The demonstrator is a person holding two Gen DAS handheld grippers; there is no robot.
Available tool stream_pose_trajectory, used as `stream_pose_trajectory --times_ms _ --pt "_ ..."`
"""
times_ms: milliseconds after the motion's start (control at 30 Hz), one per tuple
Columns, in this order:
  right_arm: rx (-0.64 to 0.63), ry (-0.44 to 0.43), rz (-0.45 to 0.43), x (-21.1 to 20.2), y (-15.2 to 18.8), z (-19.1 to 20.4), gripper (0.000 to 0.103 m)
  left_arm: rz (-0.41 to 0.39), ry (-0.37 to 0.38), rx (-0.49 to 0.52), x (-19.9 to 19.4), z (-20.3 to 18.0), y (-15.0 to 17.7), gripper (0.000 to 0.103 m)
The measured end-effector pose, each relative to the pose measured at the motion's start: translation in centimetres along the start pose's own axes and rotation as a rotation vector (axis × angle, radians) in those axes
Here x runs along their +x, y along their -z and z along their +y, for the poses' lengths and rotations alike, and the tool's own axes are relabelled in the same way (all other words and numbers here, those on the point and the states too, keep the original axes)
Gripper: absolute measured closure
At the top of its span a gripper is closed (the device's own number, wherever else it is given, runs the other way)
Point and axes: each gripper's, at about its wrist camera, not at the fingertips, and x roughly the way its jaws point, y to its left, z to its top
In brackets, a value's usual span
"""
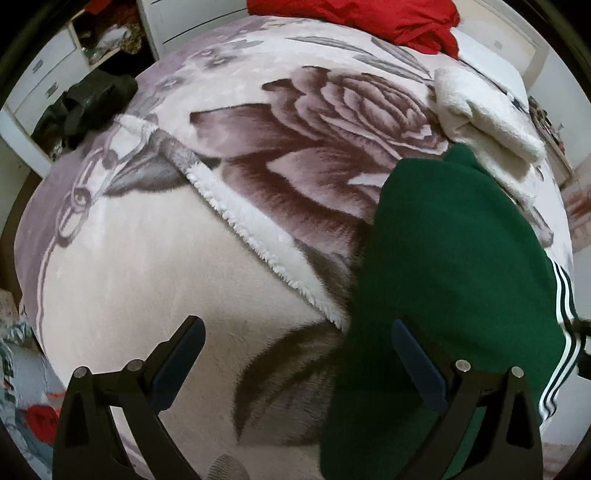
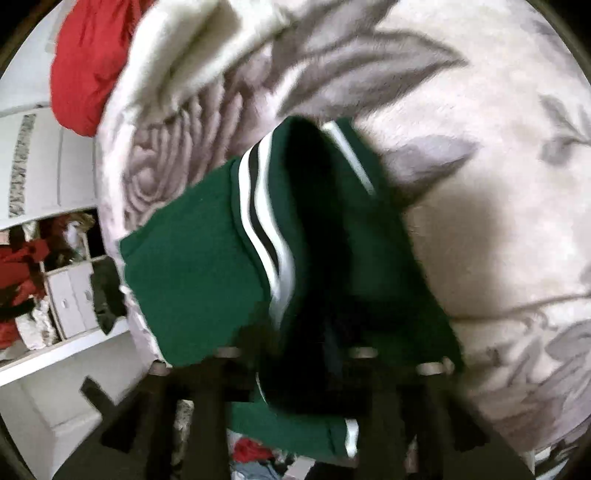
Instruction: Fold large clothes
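Observation:
A dark green garment (image 1: 447, 266) with white side stripes (image 1: 565, 325) lies on the right of a bed covered by a pale floral blanket (image 1: 155, 266). My left gripper (image 1: 297, 343) is open and empty, its jaws wide apart, the right finger (image 1: 417, 354) over the green cloth. In the right wrist view the green garment (image 2: 199, 266) hangs bunched from my right gripper (image 2: 328, 350), which is shut on a fold of it; the white stripes (image 2: 266, 236) run down its middle. The view is blurred.
A red garment (image 1: 369, 18) and a white fleece garment (image 1: 480, 110) lie at the far side of the bed. A black garment (image 1: 85, 107) sits at the bed's left edge. White drawers and shelves (image 2: 40, 166) stand beside the bed.

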Motion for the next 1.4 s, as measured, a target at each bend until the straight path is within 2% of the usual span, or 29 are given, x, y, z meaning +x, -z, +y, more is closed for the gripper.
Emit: stream_pose_trajectory --times_ms 100,167,200,233,267,300,333,367,400,500,600,667,733,767,800,867,933,1000,1067,1133,1233,1267,1300,1367,1400 --pt "-0.002 0.046 0.006 -0.8 2.1 -1.5 0.033 0.012 0.025 0.004 0.3 0.2 0.1 0.0" --pt "0.027 -0.004 0.085 1.4 3.4 -2.5 0.033 0.023 0.042 0.0 0.6 0.4 0.2 0.0" --pt "0.025 -0.012 0.145 3.2 3.9 -2.9 0.032 0.032 0.048 0.004 0.9 0.4 0.4 0.0" --pt "0.01 0.01 0.164 3.6 4.9 -3.1 0.032 0.039 0.051 0.008 1.0 0.4 0.4 0.0" --pt "0.004 0.057 0.158 4.0 5.6 -3.3 0.035 0.046 0.055 0.013 1.2 0.3 0.6 0.0" --pt "0.005 0.107 0.134 4.3 6.2 -3.5 0.06 0.05 0.057 0.018 1.3 0.3 0.7 0.0" --pt "0.026 0.16 0.107 4.0 6.6 -3.7 0.074 0.056 0.059 0.029 1.3 0.2 0.9 0.0" --pt "0.087 0.147 0.072 3.1 6.9 -4.1 0.087 0.063 0.061 0.039 1.4 0.1 1.1 0.0" --pt "0.149 0.131 0.024 1.2 7.6 -4.4 0.094 0.065 0.066 0.045 1.3 0.1 1.2 0.0" --pt "0.193 0.173 -0.052 -2.2 9.4 -4.4 0.095 0.06 0.077 0.082 1.1 -0.3 1.4 0.0" --pt "0.165 0.277 0.049 0.0 10.3 -5.8 0.095 0.051 0.068 0.1 1.3 -0.7 1.4 0.0" --pt "0.116 0.305 0.111 2.3 9.3 -4.5 0.093 0.056 0.05 0.1 1.6 -0.8 1.1 0.0" --pt "0.068 0.314 0.117 1.7 8.3 -2.8 0.088 0.044 0.028 0.097 1.5 -0.5 0.6 0.0" --pt "0.053 0.313 0.103 0.8 7.8 -1.8 0.082 0.029 0.002 0.102 1.4 -0.4 0.3 0.0" --pt "0.038 0.316 0.077 -0.2 7.4 -0.8 0.071 0.016 -0.022 0.107 1.4 -0.2 0.1 0.0" --pt "-0.035 0.307 0.003 -3.1 6.4 2.4 0.057 0.0 -0.073 0.102 1.8 0.3 -0.4 0.0" --pt "-0.156 0.269 -0.043 -4.4 5.0 7.3 0.051 0.009 -0.093 0.07 2.2 1.1 -0.7 0.0" --pt "-0.3 0.18 -0.004 -2.8 3.0 12.8 0.043 0.02 -0.101 0.029 2.6 2.0 -1.0 0.0" --pt "-0.395 0.119 0.062 0.1 1.7 17.9 0.043 0.03 -0.126 0.009 3.0 2.4 -1.3 0.0" --pt "-0.57 0.101 0.151 5.5 0.8 24.2 0.043 0.024 -0.159 0.002 3.4 2.7 -1.4 0.0" --pt "-0.793 0.188 0.299 14.1 1.0 31.1 0.043 0.033 -0.21 0.003 4.4 3.1 -1.6 0.0" --pt "-0.868 0.247 0.344 16.5 1.4 32.4 0.043 0.037 -0.22 -0.005 4.7 3.3 -1.6 0.0" --pt "-0.955 0.351 0.404 19.2 2.1 33.3 0.041 0.042 -0.222 -0.012 4.9 3.6 -1.6 0.0" --pt "-1.021 0.473 0.466 21.9 2.6 34.0 0.042 0.051 -0.214 -0.04 5.2 4.2 -1.4 0.0" --pt "-1.039 0.517 0.465 22.6 2.8 34.3 0.054 0.051 -0.207 -0.055 5.3 4.5 -1.3 0.0"
